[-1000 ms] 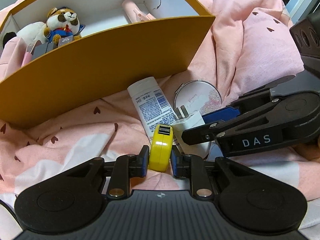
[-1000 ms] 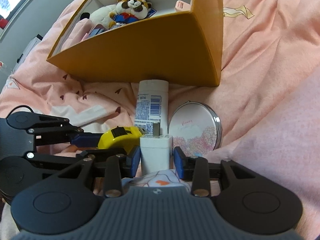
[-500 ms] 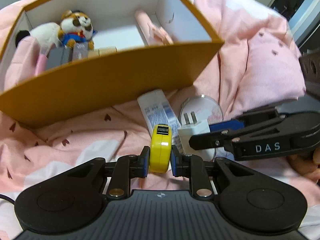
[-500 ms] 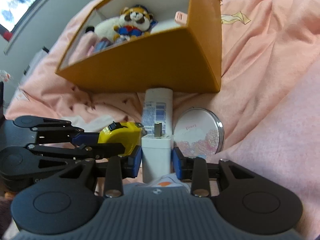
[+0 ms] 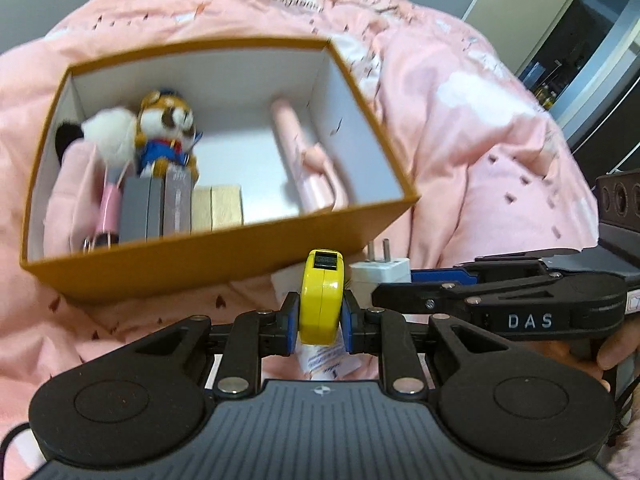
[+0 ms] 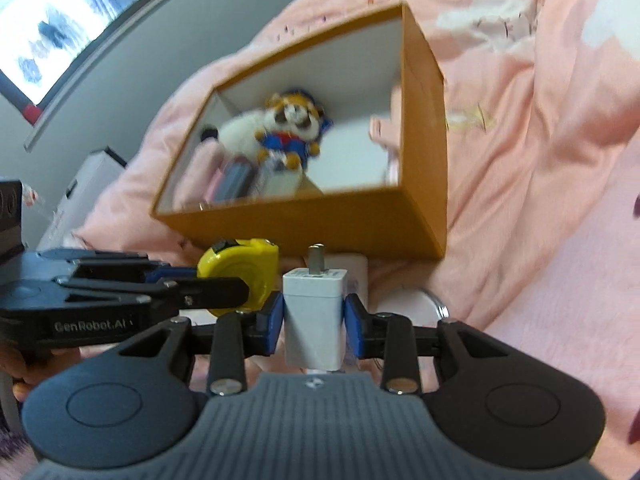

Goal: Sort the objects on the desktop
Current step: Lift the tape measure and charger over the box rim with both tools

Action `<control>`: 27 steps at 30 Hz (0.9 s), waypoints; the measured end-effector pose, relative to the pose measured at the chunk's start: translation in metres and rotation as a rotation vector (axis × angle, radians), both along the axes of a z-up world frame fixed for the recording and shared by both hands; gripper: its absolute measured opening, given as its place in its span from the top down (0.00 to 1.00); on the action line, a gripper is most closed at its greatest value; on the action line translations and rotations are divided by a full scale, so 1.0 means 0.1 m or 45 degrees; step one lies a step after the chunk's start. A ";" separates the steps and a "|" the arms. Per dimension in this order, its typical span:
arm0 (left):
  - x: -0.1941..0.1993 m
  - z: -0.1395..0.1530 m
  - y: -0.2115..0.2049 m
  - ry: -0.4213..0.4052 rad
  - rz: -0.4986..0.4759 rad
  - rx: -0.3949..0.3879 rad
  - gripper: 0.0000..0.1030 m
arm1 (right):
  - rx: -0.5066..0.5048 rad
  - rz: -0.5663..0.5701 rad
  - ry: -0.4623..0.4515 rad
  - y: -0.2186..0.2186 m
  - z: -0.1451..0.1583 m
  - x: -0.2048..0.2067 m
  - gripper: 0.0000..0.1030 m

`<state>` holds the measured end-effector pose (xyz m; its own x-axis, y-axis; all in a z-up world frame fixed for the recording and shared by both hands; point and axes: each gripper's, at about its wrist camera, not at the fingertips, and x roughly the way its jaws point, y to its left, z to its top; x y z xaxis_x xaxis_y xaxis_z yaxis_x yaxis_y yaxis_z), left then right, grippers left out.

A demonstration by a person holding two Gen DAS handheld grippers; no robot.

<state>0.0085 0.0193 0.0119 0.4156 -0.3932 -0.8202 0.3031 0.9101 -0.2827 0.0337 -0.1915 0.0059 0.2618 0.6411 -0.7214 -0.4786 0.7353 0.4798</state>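
Orange box [image 5: 224,256]: holds plush raccoon [image 5: 168,136], small cartons, pink items. In transit above the pink bedding: yellow tape measure [image 5: 321,296] pinched by left gripper [image 5: 320,316]; white charger plug [image 6: 315,316] pinched by right gripper [image 6: 314,320]. Outstanding: white tube [image 5: 326,362] and round compact mirror [image 6: 408,304] lying on bedding before the box.

The left gripper [image 5: 321,322] holds a yellow tape measure [image 5: 322,296] between its blue pads [image 5: 291,322]. Just right of it, the right gripper [image 5: 404,280] carries a white charger [image 5: 380,272], prongs up. Behind them an orange box [image 5: 224,256] lies open on a pink blanket [image 5: 480,120], with a plush toy [image 5: 168,136] inside.
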 end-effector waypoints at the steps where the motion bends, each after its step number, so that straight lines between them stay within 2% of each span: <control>1: 0.01 0.04 0.00 -0.011 -0.001 -0.009 0.77 | 0.024 -0.014 -0.003 -0.01 0.05 0.01 0.66; 12: 0.17 0.42 0.07 -0.148 0.047 -0.080 0.77 | 0.217 -0.121 -0.089 -0.02 0.46 0.13 0.66; 18: 0.41 0.47 0.07 -0.182 0.073 -0.083 0.77 | 0.202 -0.203 -0.161 0.01 0.55 0.32 0.66; 22: 0.58 0.41 0.06 -0.157 0.086 -0.068 0.77 | 0.135 -0.233 -0.212 0.07 0.56 0.46 0.66; 27: 0.79 0.27 0.05 -0.094 0.081 -0.063 0.77 | 0.108 -0.241 -0.183 0.09 0.50 0.71 0.66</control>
<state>0.0877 0.0238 0.0387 0.4992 -0.4033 -0.7669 0.2668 0.9136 -0.3068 0.1044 -0.1826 0.0556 0.4787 0.6274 -0.6141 -0.4040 0.7785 0.4804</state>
